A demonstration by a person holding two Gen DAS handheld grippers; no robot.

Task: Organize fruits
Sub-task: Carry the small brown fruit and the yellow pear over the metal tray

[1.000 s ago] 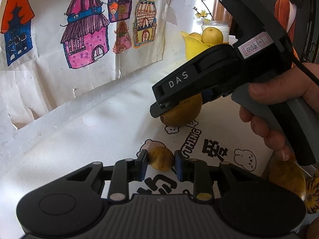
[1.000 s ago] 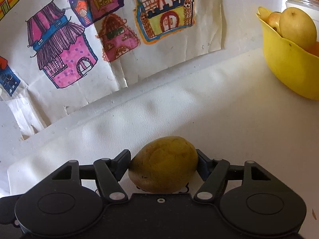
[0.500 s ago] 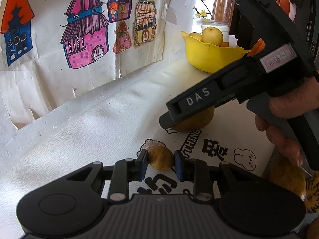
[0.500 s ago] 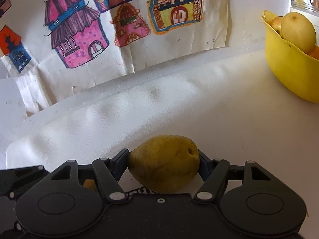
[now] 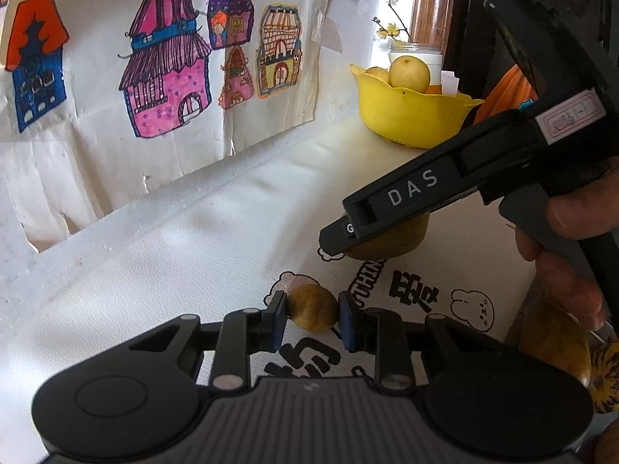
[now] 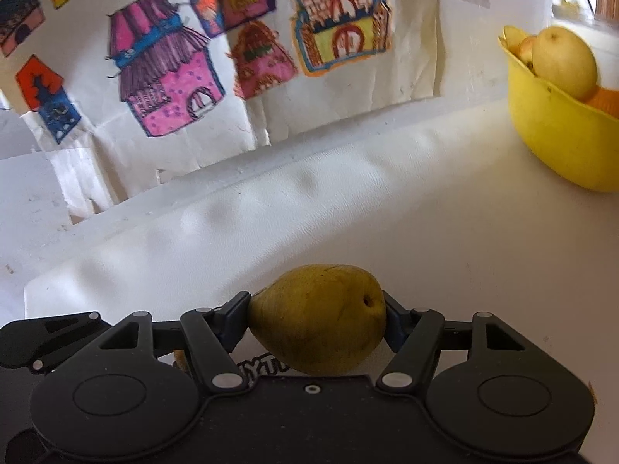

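Our right gripper point(image 6: 316, 319) clamps the pear point(image 6: 319, 319) across its belly; our left gripper point(image 5: 312, 315) pinches a small fruit point(image 5: 312, 308). We judge both firm, smooth, bruisable.

This looks like a home. Children's drawings of coloured houses point(image 5: 166, 73) hang on the white far wall, their paper creased and torn at the edges. A counter point(image 6: 425, 224) under a white covering carries a yellow fruit bowl point(image 5: 410, 116) at the far right, holding pale yellow fruit. Beyond the bowl stand a jar point(image 5: 416, 54) with a yellow flower sprig and a wooden window frame point(image 5: 433, 0).
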